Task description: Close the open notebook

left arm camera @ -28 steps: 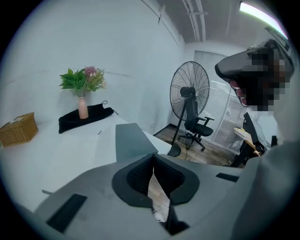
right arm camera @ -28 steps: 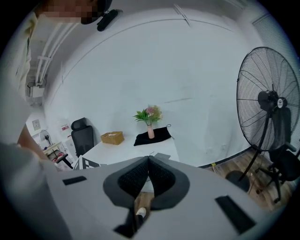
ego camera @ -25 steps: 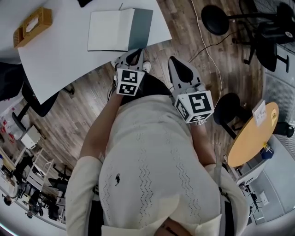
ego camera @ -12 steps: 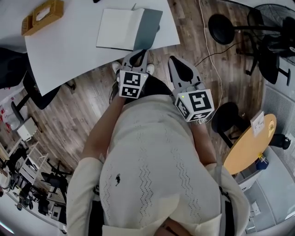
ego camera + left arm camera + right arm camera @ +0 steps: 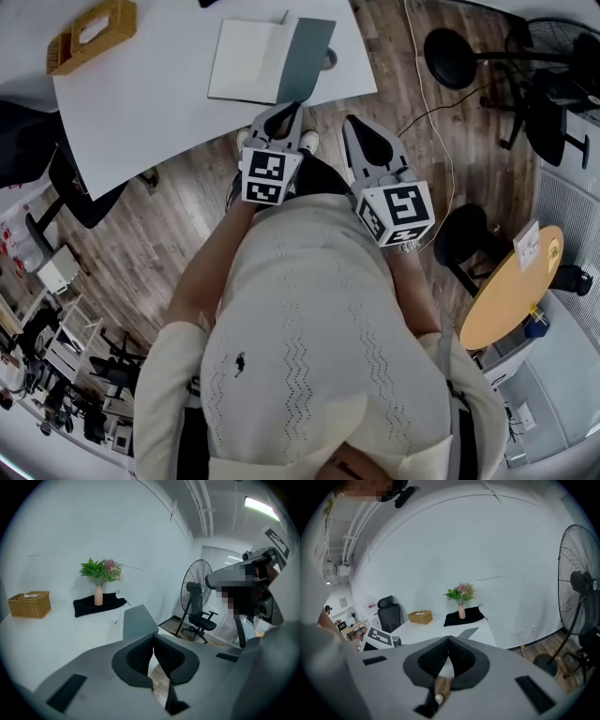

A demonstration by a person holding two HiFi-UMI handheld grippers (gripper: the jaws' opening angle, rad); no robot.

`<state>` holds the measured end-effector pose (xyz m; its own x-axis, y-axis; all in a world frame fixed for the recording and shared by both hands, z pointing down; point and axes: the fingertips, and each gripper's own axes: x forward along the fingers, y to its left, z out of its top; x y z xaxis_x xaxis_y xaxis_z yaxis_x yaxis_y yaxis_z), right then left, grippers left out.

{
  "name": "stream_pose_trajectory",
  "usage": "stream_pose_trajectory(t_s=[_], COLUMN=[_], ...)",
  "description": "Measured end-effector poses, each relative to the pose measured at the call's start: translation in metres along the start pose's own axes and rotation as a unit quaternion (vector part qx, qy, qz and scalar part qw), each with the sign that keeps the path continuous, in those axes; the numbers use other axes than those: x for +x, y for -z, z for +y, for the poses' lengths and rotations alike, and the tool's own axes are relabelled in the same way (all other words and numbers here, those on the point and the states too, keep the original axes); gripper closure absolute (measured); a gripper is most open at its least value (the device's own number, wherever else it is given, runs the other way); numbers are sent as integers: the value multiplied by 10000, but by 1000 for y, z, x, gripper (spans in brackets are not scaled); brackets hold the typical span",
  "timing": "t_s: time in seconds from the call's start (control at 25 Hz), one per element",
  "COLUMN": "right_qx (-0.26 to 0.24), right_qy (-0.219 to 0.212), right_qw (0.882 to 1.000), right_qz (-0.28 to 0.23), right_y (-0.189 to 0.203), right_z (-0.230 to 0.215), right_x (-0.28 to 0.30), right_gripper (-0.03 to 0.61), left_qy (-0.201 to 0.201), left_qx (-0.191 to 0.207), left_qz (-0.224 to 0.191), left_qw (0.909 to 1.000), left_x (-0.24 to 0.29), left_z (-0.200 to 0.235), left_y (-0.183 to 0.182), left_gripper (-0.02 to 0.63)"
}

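Left gripper point(image 5: 284, 111) and right gripper point(image 5: 357, 128), both closed and empty, have shifted slightly near the open notebook point(image 5: 251, 60).

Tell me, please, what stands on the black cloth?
A pink vase holding flowers stands on the black cloth. Whatever lies beneath the cloth is covered and cannot be seen.

Notebook point(image 5: 251, 62) on table point(image 5: 159, 108) — basket point(image 5: 91, 36) left

Grey-covered notebook point(image 5: 270, 61), white table point(image 5: 150, 103)
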<state>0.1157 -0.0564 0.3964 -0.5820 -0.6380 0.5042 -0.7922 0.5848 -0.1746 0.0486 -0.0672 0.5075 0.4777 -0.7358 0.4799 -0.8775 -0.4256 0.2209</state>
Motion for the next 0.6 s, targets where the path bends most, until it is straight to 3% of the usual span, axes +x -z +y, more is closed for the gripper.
stream_pose_trajectory(t_s=[0.6], right_qx=[185], right_qy=[452], right_qw=[9988], right_qz=[27], right_y=[1], right_z=[39], right_x=[14], right_gripper=[577], left_qy=[499], left_qx=[250], left_qz=[-30], left_qw=[9984], left_x=[-19], left_z=[22], left_y=[-6], left_gripper=[597])
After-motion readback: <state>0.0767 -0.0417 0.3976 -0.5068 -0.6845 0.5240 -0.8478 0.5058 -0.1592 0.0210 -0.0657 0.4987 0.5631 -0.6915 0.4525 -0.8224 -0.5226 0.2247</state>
